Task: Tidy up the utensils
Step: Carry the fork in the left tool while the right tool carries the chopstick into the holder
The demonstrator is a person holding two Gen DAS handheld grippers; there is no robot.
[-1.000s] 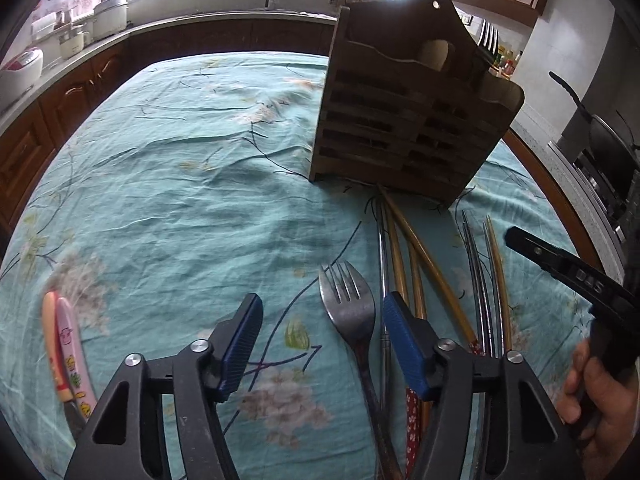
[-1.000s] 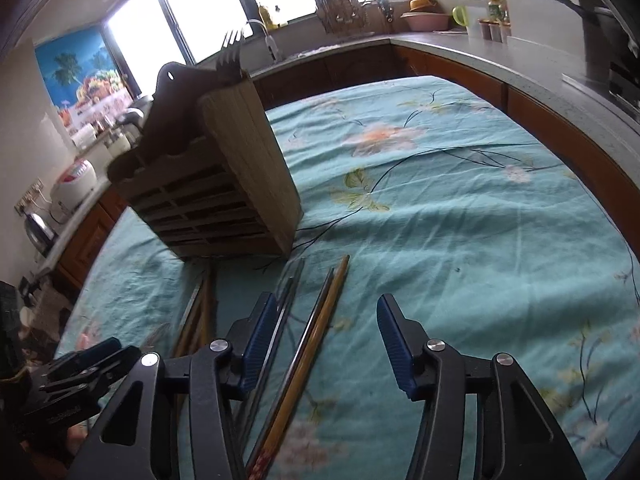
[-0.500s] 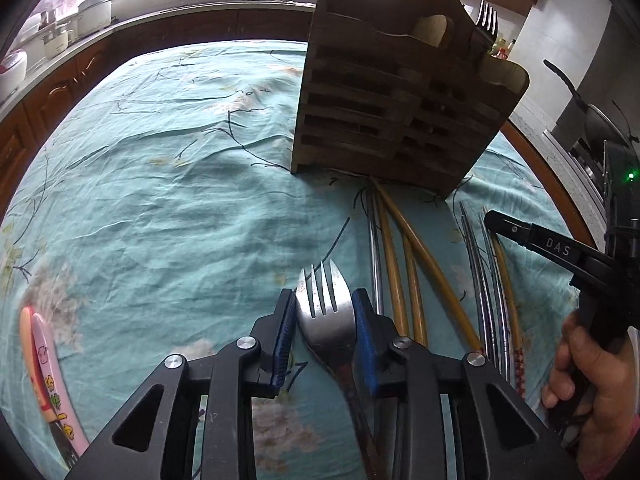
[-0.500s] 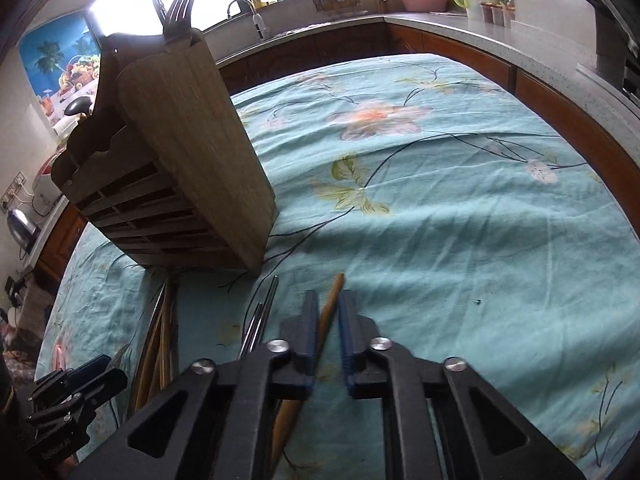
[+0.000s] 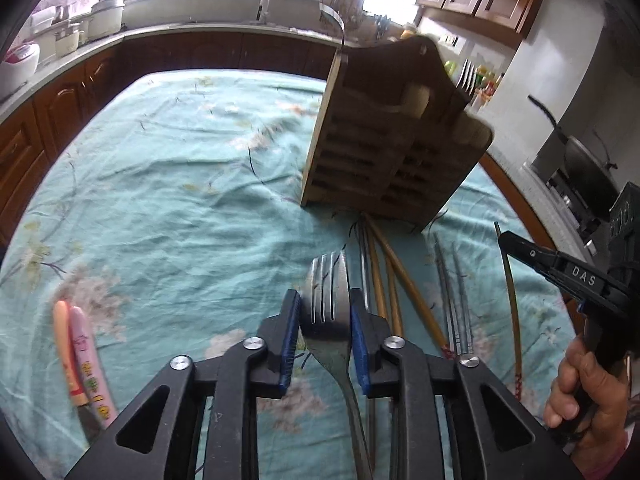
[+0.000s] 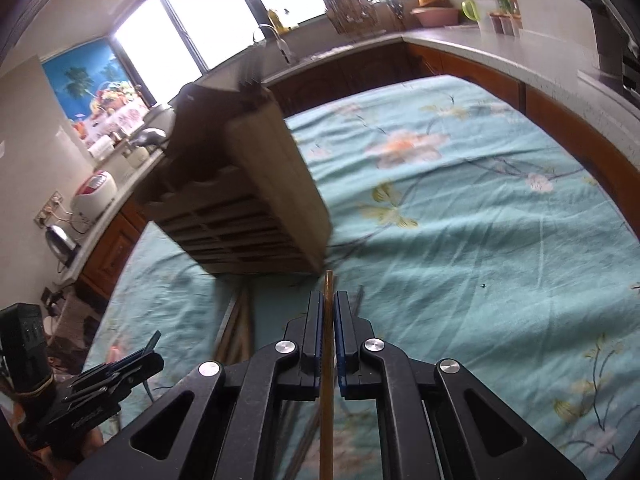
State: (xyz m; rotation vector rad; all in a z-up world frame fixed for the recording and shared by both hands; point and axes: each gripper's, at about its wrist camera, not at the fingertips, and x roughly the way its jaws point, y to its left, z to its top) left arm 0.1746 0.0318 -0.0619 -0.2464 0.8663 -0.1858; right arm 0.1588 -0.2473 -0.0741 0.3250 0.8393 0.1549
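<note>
a: how far along?

b: early, i'd say. wooden holder (image 5: 384,148) stands far centre on the desk (image 5: 168,208), one fork (image 5: 466,77) already poking out its top far-right slot. most stuff's still loose.

a: hands?

b: left gripper (image 5: 325,334) has its fingers (image 5: 290,338) closed onto the head of a steel fork (image 5: 326,304), tines pointing at the holder. right gripper (image 6: 329,340) is nearly shut, pinching one wooden chopstick (image 6: 327,380), tip aimed at the holder's near base.

a: lifted?

b: chopstick looks raised off the cloth; fork, can't tell.

a: what's left?

b: both held items need slotting. then the chopsticks (image 5: 394,276) lying just near of the holder, metal pair (image 5: 454,292) to their right, plus two pink-handled pieces (image 5: 80,356) at near left, well apart from the rest.
</note>
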